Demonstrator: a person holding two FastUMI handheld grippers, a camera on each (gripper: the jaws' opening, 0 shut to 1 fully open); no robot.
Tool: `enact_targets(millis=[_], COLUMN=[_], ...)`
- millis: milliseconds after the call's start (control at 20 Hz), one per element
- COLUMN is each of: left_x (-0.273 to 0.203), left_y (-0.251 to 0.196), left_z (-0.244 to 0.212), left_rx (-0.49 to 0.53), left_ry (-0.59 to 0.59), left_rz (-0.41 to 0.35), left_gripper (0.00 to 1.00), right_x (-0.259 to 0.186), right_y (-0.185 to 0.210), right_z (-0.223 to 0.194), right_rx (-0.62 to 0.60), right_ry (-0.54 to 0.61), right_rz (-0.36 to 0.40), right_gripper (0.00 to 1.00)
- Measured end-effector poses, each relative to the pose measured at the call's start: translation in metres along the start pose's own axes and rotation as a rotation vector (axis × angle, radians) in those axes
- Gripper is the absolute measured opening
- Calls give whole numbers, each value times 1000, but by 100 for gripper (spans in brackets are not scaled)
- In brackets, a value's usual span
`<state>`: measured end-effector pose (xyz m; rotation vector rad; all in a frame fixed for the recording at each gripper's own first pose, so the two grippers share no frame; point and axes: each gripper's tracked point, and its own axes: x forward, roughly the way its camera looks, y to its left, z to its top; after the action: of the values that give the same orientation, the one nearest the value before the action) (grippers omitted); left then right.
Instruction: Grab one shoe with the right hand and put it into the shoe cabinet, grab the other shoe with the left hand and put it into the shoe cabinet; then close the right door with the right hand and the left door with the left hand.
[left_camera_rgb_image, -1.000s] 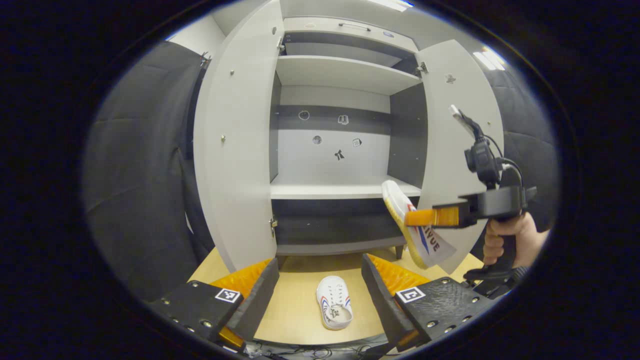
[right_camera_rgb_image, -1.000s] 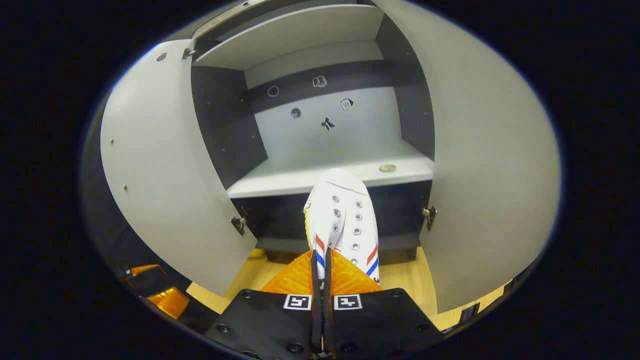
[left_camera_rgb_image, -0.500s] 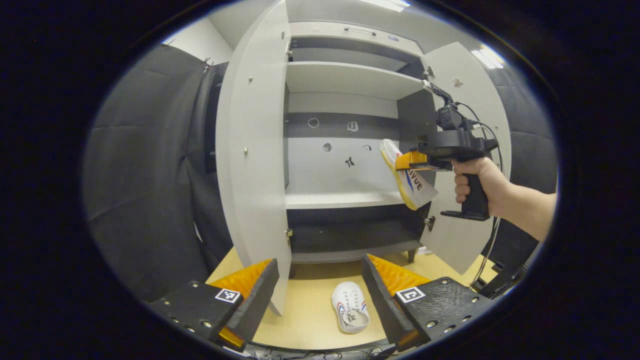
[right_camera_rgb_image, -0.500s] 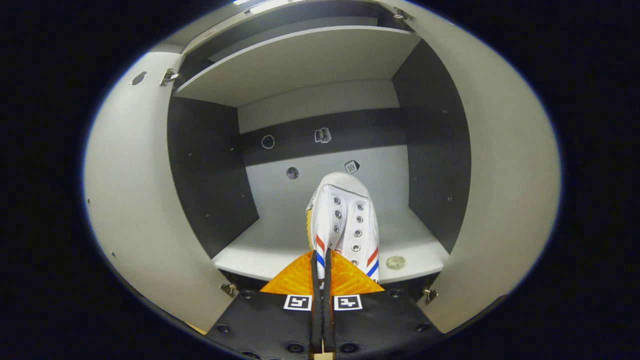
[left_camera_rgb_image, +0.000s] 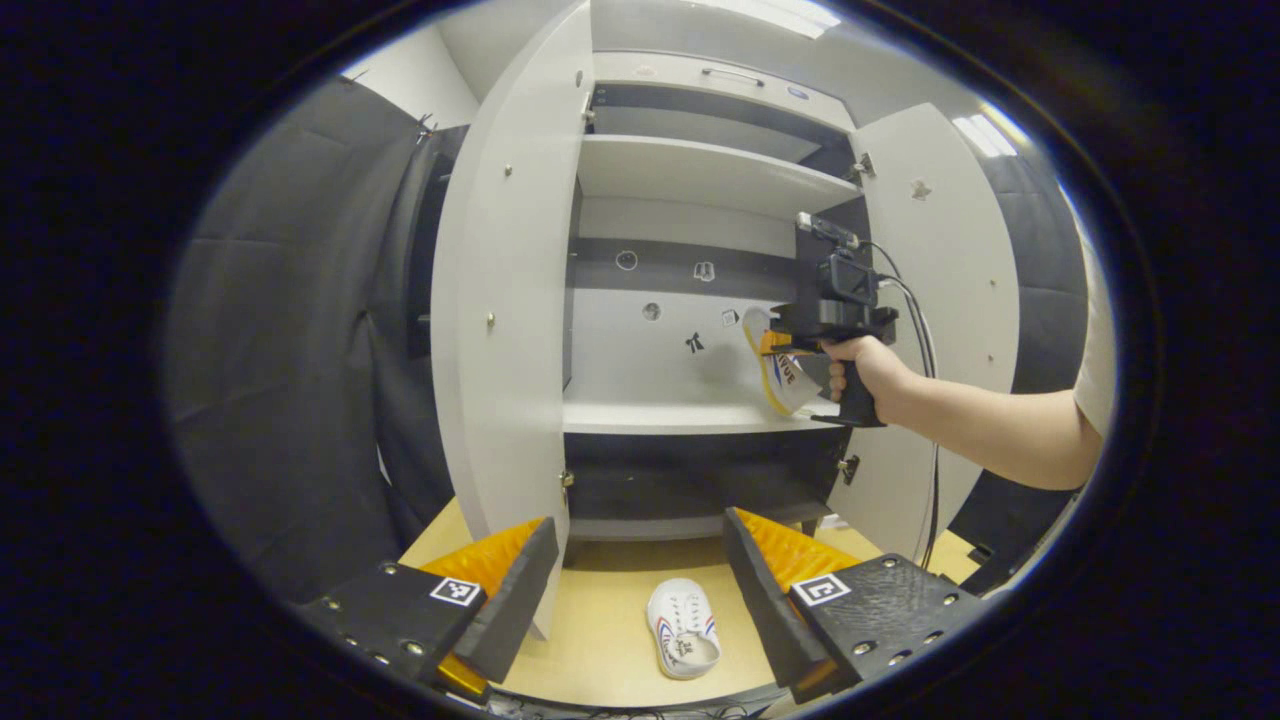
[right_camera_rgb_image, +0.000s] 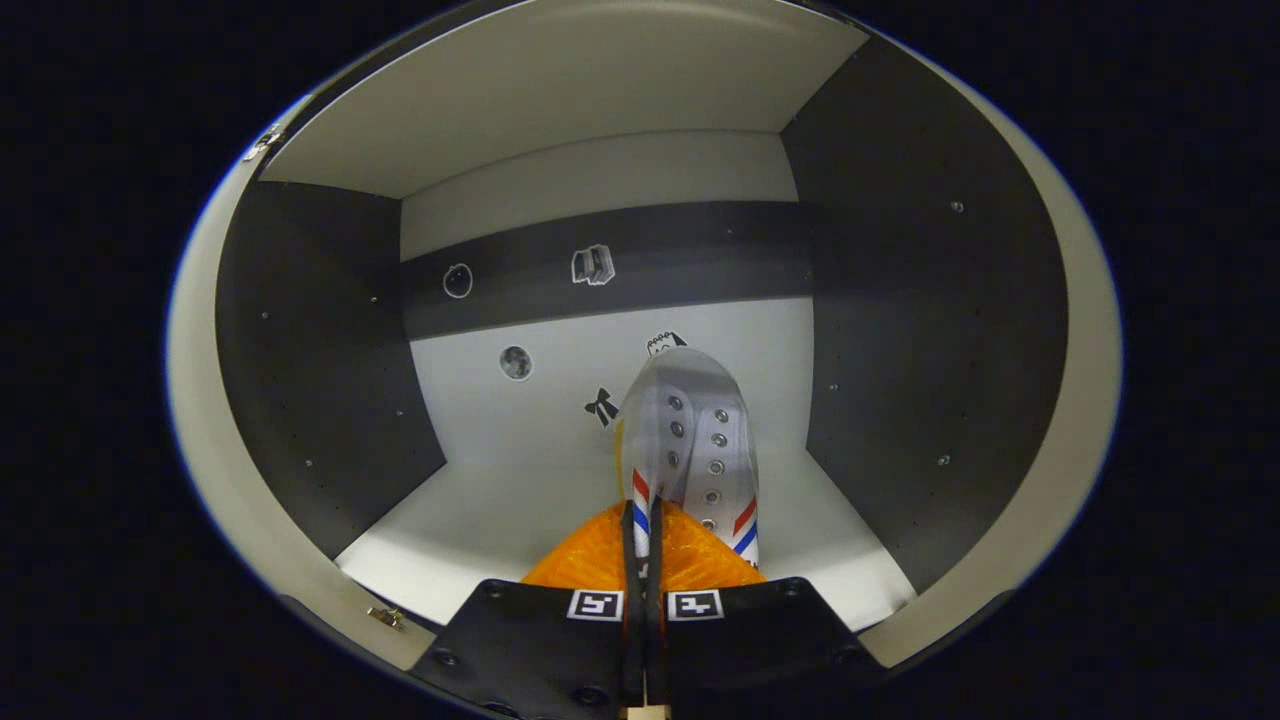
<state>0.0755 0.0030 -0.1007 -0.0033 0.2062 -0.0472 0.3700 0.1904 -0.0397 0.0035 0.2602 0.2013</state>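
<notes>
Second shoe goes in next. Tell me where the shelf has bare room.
The middle shelf is bare to the left of the held shoe, out to the dark left wall. A narrower strip lies bare between shoe and right wall. The right gripper and its shoe crowd the centre.

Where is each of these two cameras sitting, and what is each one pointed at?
Left gripper view: rides the open left gripper, low before the shoe cabinet, above a floor shoe; the person's hand shows.
Right gripper view: rides the right gripper, facing into the cabinet.
Shared: the held shoe.
</notes>
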Motion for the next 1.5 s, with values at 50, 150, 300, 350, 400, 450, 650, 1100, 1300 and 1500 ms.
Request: enact_targets(millis=[50, 150, 300, 350, 400, 450, 650, 1100, 1300, 1500], left_x=[-1, -2, -6, -7, -7, -8, -7, 13, 32, 54], left_y=[2, 6, 12, 14, 14, 13, 12, -2, -13, -28], left_z=[-2, -4, -3, -5, -5, -5, -4, -54, -97, -152], left_rx=[-1, -3, 5, 7, 7, 6, 20, -16, 30, -19], left_ry=[5, 12, 15, 15, 15, 15, 12, 91, 165, 297], left_rz=[8, 23, 46, 51, 55, 55, 61, -9, -72, -155], left_gripper=[96, 97, 95, 95, 94, 94, 94, 96, 94, 96], right_x=[7, 19, 34, 38, 42, 42, 28, -76, -131, -174], right_y=[-3, -4, 0, 1, 2, 2, 7, 11, 1, -18], right_z=[-3, -8, -16, -19, -21, -21, 15, 8, -19, -64], right_rx=[7, 7, 15, 18, 19, 21, 37, -41, 24, -16], right_ry=[10, 17, 47, 56, 65, 64, -69, -123, -111, -46], right_rz=[-4, -12, -9, -6, -6, -10, 1, 13, 19, -21], right_gripper=[2, 2, 2, 2, 0, 4, 21, 98, 98, 98])
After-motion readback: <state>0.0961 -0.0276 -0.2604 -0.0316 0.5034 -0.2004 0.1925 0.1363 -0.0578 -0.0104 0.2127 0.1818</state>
